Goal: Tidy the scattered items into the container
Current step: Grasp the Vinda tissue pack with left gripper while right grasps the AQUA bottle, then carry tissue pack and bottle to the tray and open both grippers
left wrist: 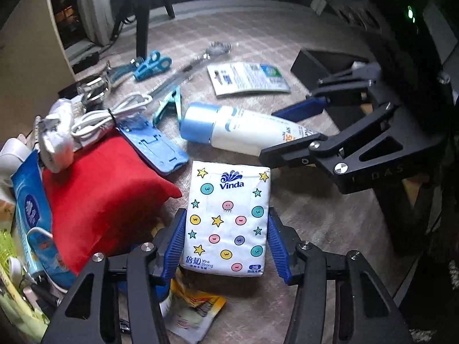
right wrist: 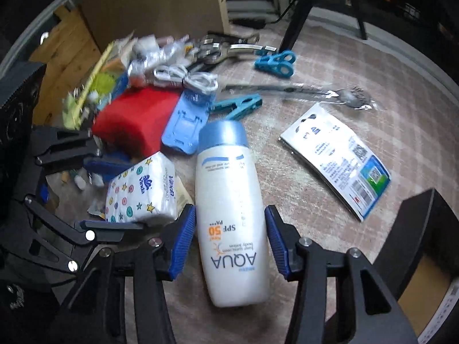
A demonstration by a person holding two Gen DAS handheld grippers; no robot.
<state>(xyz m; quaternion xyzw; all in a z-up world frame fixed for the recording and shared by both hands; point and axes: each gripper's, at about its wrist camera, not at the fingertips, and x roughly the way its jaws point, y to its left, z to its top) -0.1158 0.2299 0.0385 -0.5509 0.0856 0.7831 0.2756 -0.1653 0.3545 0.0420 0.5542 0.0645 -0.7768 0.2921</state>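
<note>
The checked cloth over the desk (left wrist: 258,37) was still crowded in both views, so your tidying had barely begun. Your left hand-held gripper (left wrist: 226,243) was clamped on the tissue pack (left wrist: 226,220) at lower centre, both blue pads against its sides. Your right hand-held gripper (right wrist: 229,243) straddled the sunscreen bottle (right wrist: 229,215) at lower centre, but a gap showed at each pad, so nothing was gripped yet. The red pouch (left wrist: 106,197), blue clip (left wrist: 152,64), charging cable (left wrist: 114,114) and leaflet (left wrist: 249,78) lay loose. The dark container (left wrist: 321,66) sat at upper right; I could not tell what it held.
</note>
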